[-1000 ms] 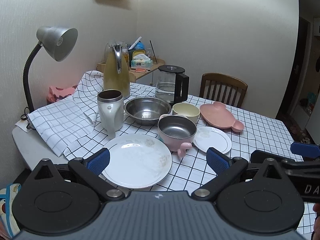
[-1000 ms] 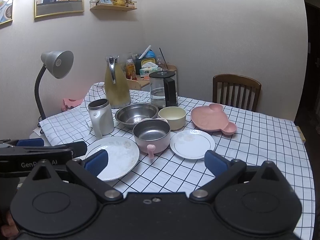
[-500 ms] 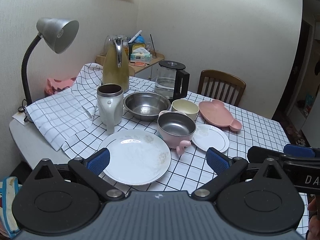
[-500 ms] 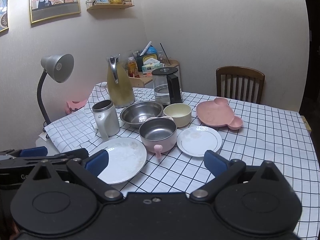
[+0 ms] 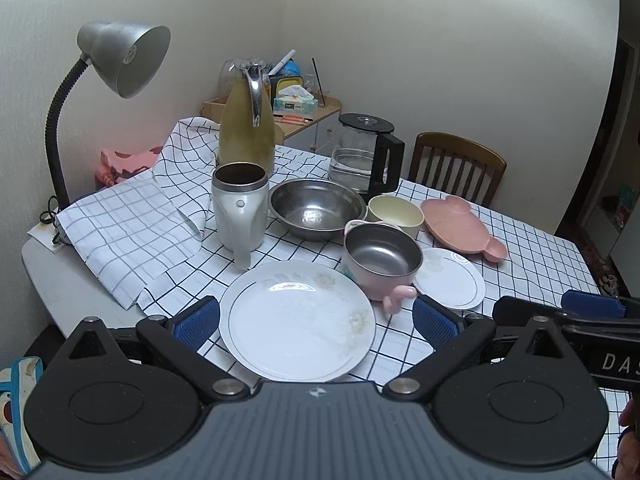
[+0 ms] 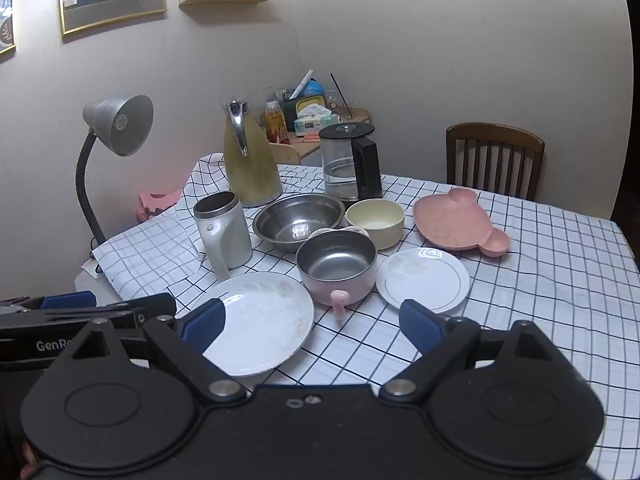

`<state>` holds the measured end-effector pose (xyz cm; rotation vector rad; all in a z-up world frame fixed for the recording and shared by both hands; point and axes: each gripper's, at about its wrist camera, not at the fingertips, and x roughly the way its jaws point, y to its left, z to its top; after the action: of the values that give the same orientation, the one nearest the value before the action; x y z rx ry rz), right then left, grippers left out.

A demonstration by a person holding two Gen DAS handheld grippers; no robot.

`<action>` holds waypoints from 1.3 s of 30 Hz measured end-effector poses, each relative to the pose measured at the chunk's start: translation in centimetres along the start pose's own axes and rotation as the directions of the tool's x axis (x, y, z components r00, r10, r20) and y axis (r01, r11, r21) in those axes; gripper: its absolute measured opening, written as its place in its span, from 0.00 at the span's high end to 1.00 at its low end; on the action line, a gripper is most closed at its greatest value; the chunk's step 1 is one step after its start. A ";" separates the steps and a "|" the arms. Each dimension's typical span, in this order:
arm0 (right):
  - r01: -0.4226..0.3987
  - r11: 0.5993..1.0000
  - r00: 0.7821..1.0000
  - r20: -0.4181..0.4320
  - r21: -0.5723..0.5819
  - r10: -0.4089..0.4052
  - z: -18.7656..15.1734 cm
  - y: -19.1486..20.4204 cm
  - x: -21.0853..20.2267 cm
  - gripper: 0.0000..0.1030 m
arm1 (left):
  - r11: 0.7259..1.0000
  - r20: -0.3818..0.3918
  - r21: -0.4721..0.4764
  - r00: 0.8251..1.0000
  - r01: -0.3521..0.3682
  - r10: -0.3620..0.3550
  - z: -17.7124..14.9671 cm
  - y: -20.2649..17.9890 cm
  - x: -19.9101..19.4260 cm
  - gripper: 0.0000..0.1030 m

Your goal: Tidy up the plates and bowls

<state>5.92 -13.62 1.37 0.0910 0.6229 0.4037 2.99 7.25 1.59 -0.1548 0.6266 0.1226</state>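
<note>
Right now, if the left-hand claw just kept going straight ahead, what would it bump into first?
Most likely the big white plate, which lies straight ahead between the open left gripper's fingers. Depth is hard to judge, though.

Large white plate nearest, flat on checked tabletop. Pink steel-lined handled bowl just right of it, upright, empty. Small white plate further right, flat. Behind: steel bowl, cream bowl, pink bear-shaped plate far right.
</note>
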 end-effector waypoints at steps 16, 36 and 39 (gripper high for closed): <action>0.091 0.996 0.987 -0.134 0.018 -0.087 -0.2 1.6 10.8 0.22 | 0.998 -0.178 0.017 0.982 0.059 -0.055 1.7 7.5 12.1 0.00; 0.080 0.981 0.913 -0.408 0.179 0.000 -3.1 -0.4 23.3 0.74 | 0.992 -0.398 0.002 0.910 0.129 -0.118 0.9 12.0 24.7 0.46; 0.073 0.977 0.909 -0.416 0.201 0.018 -3.2 -0.4 23.5 0.84 | 0.992 -0.416 -0.008 0.901 0.130 -0.121 0.9 12.0 25.0 0.67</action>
<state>21.54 -4.82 -14.23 0.2038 1.0896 0.3283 21.64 20.82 -13.75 -0.2043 1.0420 -0.0449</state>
